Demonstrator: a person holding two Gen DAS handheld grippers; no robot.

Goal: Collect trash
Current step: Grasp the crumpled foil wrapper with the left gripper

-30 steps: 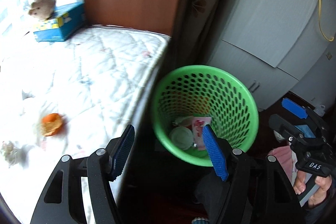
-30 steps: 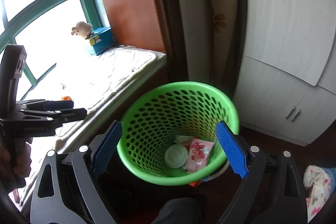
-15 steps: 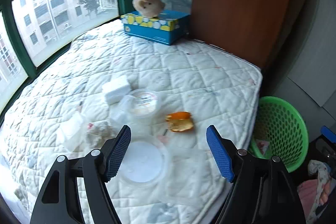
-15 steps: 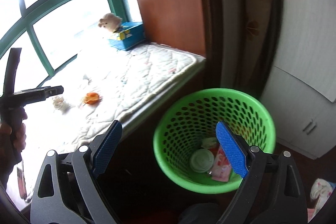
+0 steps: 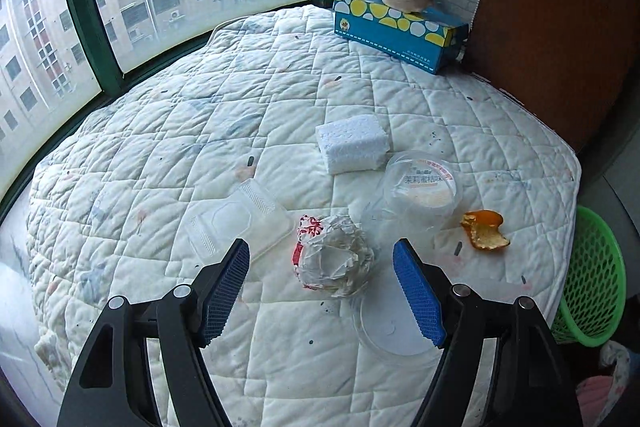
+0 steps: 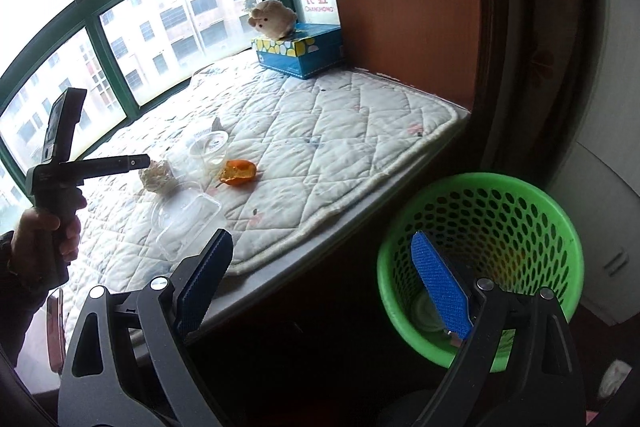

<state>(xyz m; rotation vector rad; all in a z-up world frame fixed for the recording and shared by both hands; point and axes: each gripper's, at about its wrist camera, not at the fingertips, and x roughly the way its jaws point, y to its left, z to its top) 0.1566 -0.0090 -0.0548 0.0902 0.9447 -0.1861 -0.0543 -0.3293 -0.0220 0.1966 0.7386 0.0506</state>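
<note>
- White crumpled paper ball [image 5: 334, 261] lies on the quilted mattress [image 5: 200, 131], between the spread, empty jaws of the left hand-held gripper [image 5: 320, 291], which have just been opening.
- Right of the ball, a clear cup [image 5: 422, 189]: a wide closing could knock it over.
- Cup label: Chinese print, unreadable.
- Further right, the green basket [image 6: 480, 263]; the right hand-held gripper [image 6: 324, 283] is released, holding nothing.
</note>
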